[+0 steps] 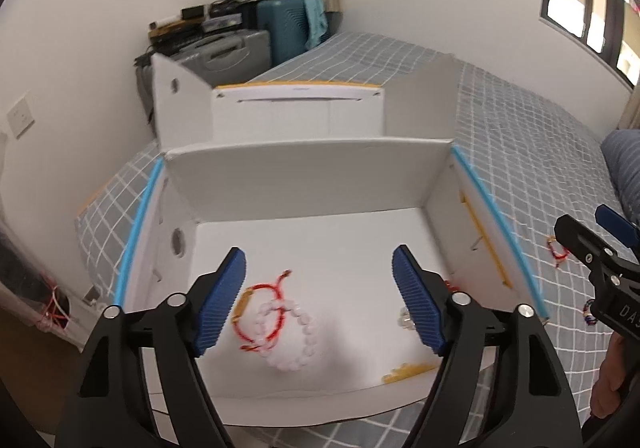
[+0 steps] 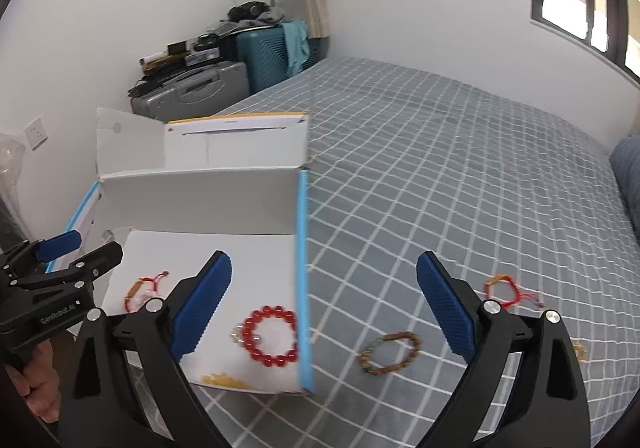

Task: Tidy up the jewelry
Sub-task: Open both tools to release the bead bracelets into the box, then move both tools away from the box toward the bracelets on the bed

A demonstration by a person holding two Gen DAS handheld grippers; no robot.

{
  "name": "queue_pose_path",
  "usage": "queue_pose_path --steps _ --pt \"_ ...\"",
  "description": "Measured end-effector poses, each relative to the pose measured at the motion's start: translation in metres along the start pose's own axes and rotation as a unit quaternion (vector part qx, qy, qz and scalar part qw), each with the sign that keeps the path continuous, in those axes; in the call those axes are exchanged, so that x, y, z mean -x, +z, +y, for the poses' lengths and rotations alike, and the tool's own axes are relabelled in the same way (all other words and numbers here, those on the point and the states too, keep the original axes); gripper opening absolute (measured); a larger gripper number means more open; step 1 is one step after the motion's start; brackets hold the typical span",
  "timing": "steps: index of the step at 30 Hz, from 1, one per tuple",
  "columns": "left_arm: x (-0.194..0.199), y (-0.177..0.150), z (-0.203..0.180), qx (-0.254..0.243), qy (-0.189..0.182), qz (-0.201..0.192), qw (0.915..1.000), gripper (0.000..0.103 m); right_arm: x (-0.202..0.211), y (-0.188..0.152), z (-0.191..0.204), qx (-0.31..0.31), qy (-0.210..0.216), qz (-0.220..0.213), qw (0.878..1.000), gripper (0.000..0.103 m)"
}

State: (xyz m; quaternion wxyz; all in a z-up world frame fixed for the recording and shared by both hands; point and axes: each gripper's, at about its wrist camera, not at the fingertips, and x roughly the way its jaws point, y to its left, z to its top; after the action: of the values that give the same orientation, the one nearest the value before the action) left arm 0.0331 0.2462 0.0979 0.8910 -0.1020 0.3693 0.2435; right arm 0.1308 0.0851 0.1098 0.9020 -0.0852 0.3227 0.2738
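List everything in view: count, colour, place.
box: 1, white, blue-edged, open, on bed
bed: 1, grey checked cover
pale bead bracelet: 1, whitish, in box
red cord bracelet: 1, in box, overlapping the pale one
red bead bracelet: 1, in box, right side
yellow bead strand: 1, box front edge
brown bead bracelet: 1, on bed
orange-red cord bracelet: 1, on bed
suitcases: 2, teal and grey, corner
left claw: open, over box
right claw: open, over box edge

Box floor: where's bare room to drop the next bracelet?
Free: the back of the box floor, between the rear wall and the bracelets. Crowded: the front, with the red cord bracelet tangled with the white bead bracelet, the red bead bracelet by the right wall, and yellow beads at the front edge.
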Motion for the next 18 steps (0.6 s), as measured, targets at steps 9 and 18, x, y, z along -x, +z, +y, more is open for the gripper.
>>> queue_pose_path --steps 9,18 --pt "0.005 0.007 -0.056 -0.034 -0.034 -0.019 0.9987 0.088 0.020 -0.009 -0.056 -0.033 -0.043 -0.011 0.998 0.094" --pt "-0.002 0.006 -0.132 -0.081 -0.086 -0.019 0.9928 0.092 0.035 -0.032 -0.128 -0.075 -0.097 -0.002 0.992 0.094"
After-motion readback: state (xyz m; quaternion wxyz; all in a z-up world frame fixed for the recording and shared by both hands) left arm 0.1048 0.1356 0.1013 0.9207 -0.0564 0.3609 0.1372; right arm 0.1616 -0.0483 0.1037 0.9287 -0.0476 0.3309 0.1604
